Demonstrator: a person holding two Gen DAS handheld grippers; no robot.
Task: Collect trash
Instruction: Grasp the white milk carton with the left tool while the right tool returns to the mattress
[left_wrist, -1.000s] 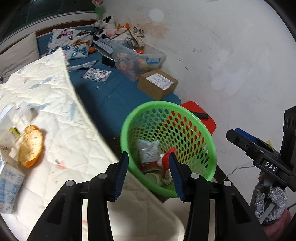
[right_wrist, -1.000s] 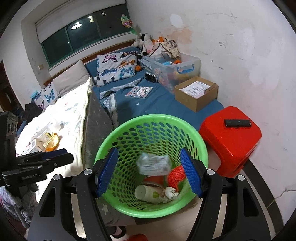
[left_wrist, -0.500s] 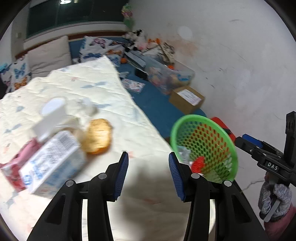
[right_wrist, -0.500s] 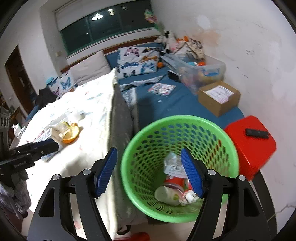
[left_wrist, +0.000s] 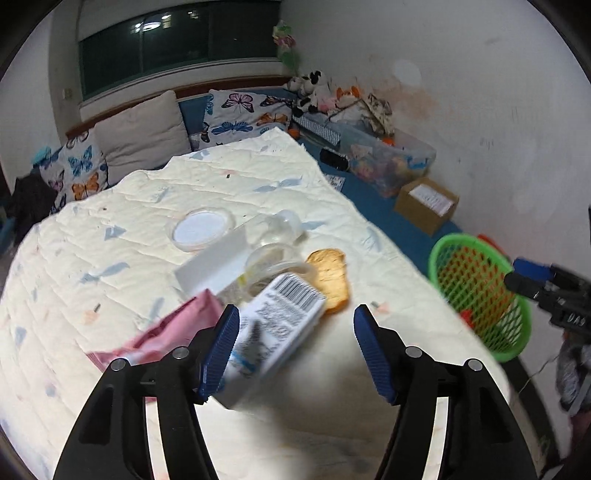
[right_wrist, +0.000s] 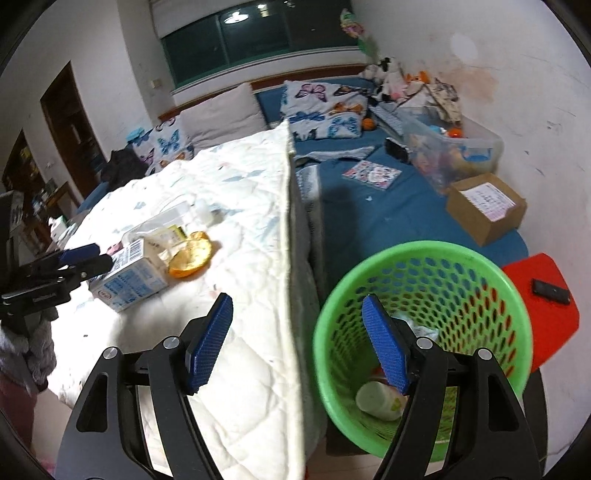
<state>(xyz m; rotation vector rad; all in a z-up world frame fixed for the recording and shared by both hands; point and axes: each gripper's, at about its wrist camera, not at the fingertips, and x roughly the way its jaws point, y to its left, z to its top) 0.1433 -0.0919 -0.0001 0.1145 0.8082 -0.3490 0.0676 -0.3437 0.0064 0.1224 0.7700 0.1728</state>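
Note:
A blue-and-white milk carton (left_wrist: 273, 325) lies on the white quilt (left_wrist: 229, 184) right in front of my left gripper (left_wrist: 295, 350). Its jaws are opening, the carton's near end sits just by the left pad, and nothing is pressed. Around it lie a pink wrapper (left_wrist: 162, 332), an orange peel (left_wrist: 330, 277), a white box (left_wrist: 214, 262) and clear plastic tubs (left_wrist: 201, 229). The green basket (right_wrist: 417, 247) stands on the floor by the bed with several pieces of trash inside. My right gripper (right_wrist: 297, 345) hangs open and empty over the quilt's edge and the basket's left rim.
A red stool (right_wrist: 543, 332) with a black remote (right_wrist: 550, 290) stands right of the basket. On the blue sheet behind are a cardboard box (right_wrist: 487, 210), a clear storage bin (right_wrist: 454, 151) and pillows (right_wrist: 221, 114). A gloved hand (right_wrist: 33, 343) holds the left gripper.
Both views have swung left from the basket toward the bed. The left gripper now faces the litter on the quilt and its jaws stand wider. The trash falling before the right gripper now lies in the basket.

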